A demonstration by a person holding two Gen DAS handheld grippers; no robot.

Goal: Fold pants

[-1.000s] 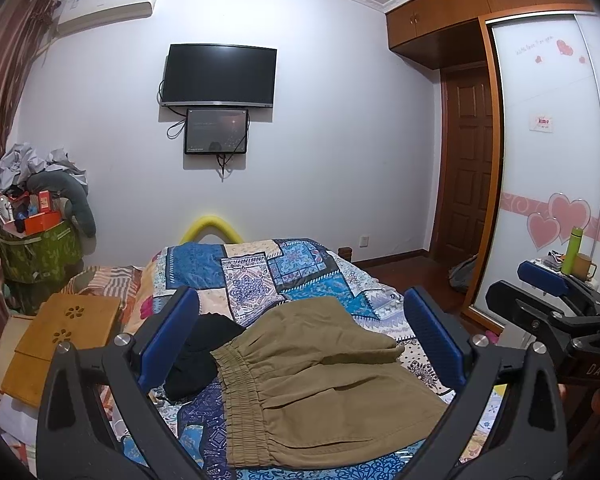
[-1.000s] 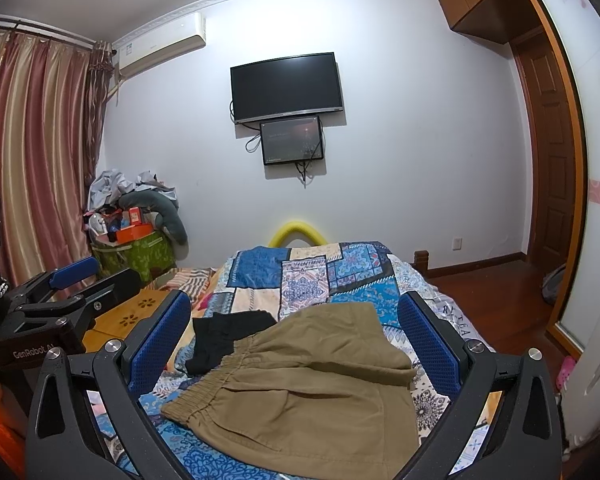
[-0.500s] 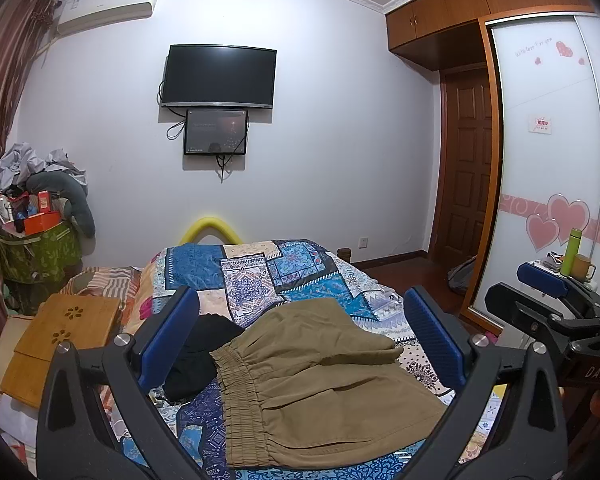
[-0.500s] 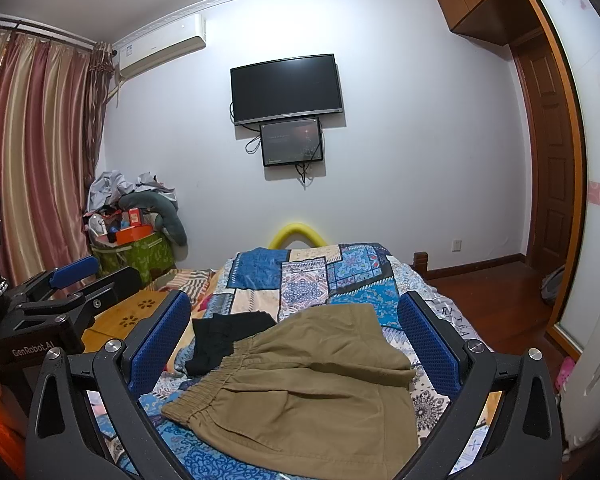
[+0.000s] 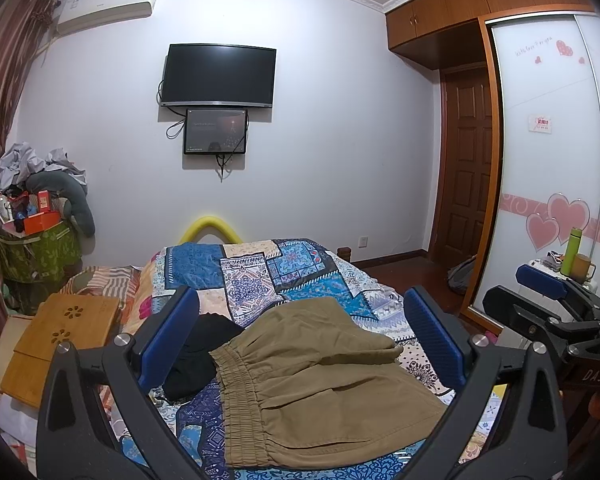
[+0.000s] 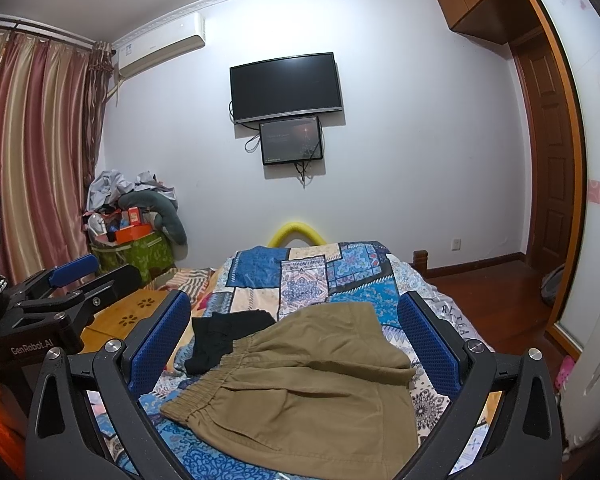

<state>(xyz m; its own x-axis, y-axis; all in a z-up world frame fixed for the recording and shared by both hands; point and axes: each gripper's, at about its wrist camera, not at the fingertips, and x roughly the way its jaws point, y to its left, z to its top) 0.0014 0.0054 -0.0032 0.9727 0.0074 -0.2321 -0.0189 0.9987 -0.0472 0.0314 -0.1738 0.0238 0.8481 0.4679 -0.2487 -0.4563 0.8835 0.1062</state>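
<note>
Left wrist view: left gripper (image 5: 298, 338) was held above the bed (image 5: 260, 268), jaws spread wide, nothing between them. Pants (image 5: 320, 384), khaki, lay on the quilt below, waistband toward the left, already doubled over w/ a fold flap on the upper side. Black garment (image 5: 196, 354) sat just beside the waistband, touching it. Vs. 1 s and 0.5 s earlier: no visible change in gripper pose, jaw gap or cloth lie. Right gripper (image 5: 548, 304) seen at right edge, apart from the pants.

Right wrist view: right gripper (image 6: 296, 340) likewise spread, empty, above the pants (image 6: 304, 384). Black garment (image 6: 224, 338) near the waistband's far end. Left gripper (image 6: 64, 288) at left edge, over the wooden tray (image 6: 136, 312), clear of the cloth. Again nothing shifted vs. earlier frames.

Assessment: both tools idle, no contact w/ fabric. Pants appear part-folded; whether a further fold is due or the job is ending can't be told. Next grasp, if any, prob. at waistband or hem corners.
</note>
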